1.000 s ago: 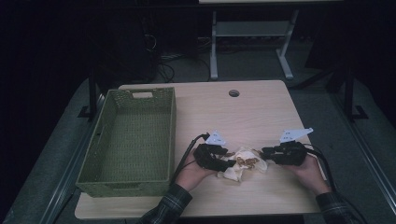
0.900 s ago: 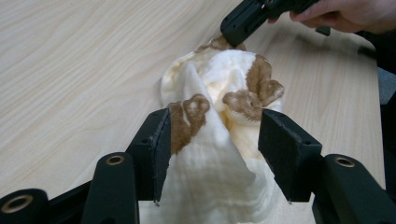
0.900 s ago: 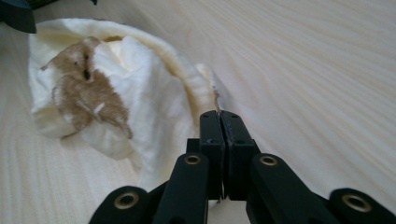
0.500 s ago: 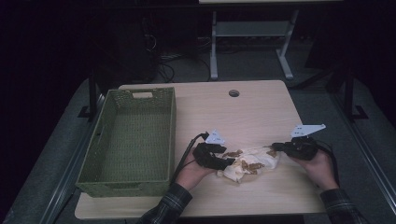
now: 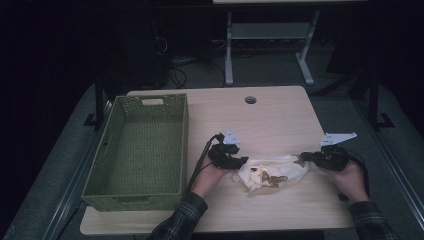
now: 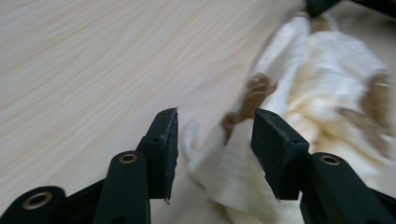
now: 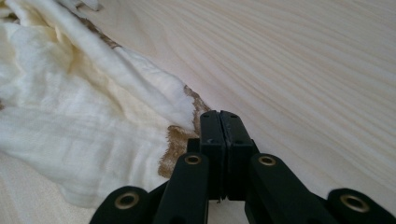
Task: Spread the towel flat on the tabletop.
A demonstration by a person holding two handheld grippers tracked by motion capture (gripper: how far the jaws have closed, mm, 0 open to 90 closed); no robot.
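**Cloth pinched on the right, left gripper closing on the other edge – spread or fold not finished**

Near edge of the bench (image 5: 300, 210): both forearms come in, a gripper in each hand, cloth between them.

Cloth (image 5: 270, 172): cream with brown print, lying rumpled on the bench between the two grippers, right of the basket and well apart from it. Still a loose bunch, not flat and not folded.

Right gripper (image 7: 219, 114): jaws fully together. In the right gripper view the tips sit at a brown-printed corner of the cloth and the fabric runs taut away from them, so I read it as a pinch on that corner. The edge itself is hidden at the tips. High view puts this gripper (image 5: 306, 157) at the cloth's right end.

Left gripper (image 6: 214, 128): jaws about half open and they have just been closing. A fold of the cloth's near edge sits in the gap, against the right-hand jaw; the pads do not press it from both sides yet. High view has it (image 5: 242, 161) at the cloth's left end.

Progress, my read: one corner secured, the second grab underway. Left to do: finish the left pinch, then pull the cloth out straight or lift it.

Further back: green woven basket (image 5: 107, 150) at the left of the bench, nothing in it. Cable hole (image 5: 250, 100) near the far edge.
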